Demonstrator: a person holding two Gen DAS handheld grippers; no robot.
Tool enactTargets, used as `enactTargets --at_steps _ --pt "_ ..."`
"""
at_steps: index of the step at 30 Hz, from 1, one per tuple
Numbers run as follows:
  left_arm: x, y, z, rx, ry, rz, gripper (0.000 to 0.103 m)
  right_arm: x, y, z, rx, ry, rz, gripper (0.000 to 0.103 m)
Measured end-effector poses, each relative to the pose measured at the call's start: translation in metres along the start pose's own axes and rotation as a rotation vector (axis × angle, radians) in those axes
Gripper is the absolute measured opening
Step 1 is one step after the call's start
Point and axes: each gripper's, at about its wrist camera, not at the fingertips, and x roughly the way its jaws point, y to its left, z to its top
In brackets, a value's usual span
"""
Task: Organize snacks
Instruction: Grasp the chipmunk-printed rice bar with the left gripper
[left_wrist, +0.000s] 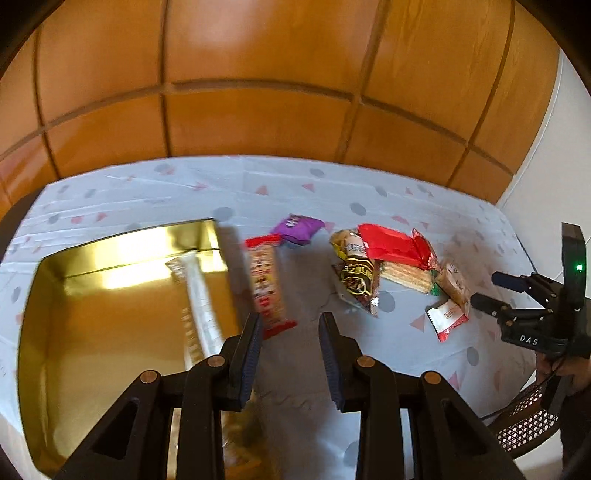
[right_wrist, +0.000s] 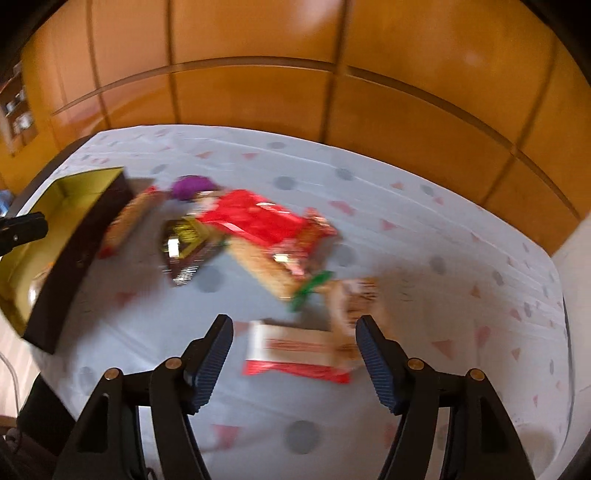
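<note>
A gold tin box (left_wrist: 110, 295) sits at the left with a long white snack bar (left_wrist: 201, 314) in it. My left gripper (left_wrist: 290, 321) is open and empty over the cloth beside the box, near a long red snack bar (left_wrist: 266, 284). A purple packet (left_wrist: 297, 229), a dark packet (left_wrist: 356, 280), a red wafer pack (left_wrist: 399, 254) and a small red-and-white packet (left_wrist: 448, 317) lie to the right. My right gripper (right_wrist: 295, 332) is open, its fingers either side of the small red-and-white packet (right_wrist: 295, 350). The view is blurred.
The table wears a pale cloth (left_wrist: 369, 350) with grey dots and pink triangles. Wooden panels (left_wrist: 258, 74) stand behind it. A wicker chair (left_wrist: 524, 417) is at the right edge. The gold box (right_wrist: 70, 236) has dark outer walls.
</note>
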Motion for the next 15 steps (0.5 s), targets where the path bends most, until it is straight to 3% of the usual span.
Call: enactTargets --at_steps 3,7,10,15 --pt "0.024 -0.004 0.014 -0.026 0.067 -0.033 0.031 0.009 -0.023 -0.003 0.055 0.004 0.003 0.07" --pt "0.053 -0.004 0.029 -0.079 0.139 -0.023 0.031 0.011 -0.028 0.0 0.093 0.014 0.022 0.07" --pt "0.074 -0.001 0.04 -0.102 0.187 0.022 0.031 0.005 -0.021 0.003 0.075 -0.017 0.054 0.078" --pt "0.1 0.003 0.054 -0.15 0.264 0.112 0.035 0.001 -0.017 0.004 0.068 -0.027 0.079 0.078"
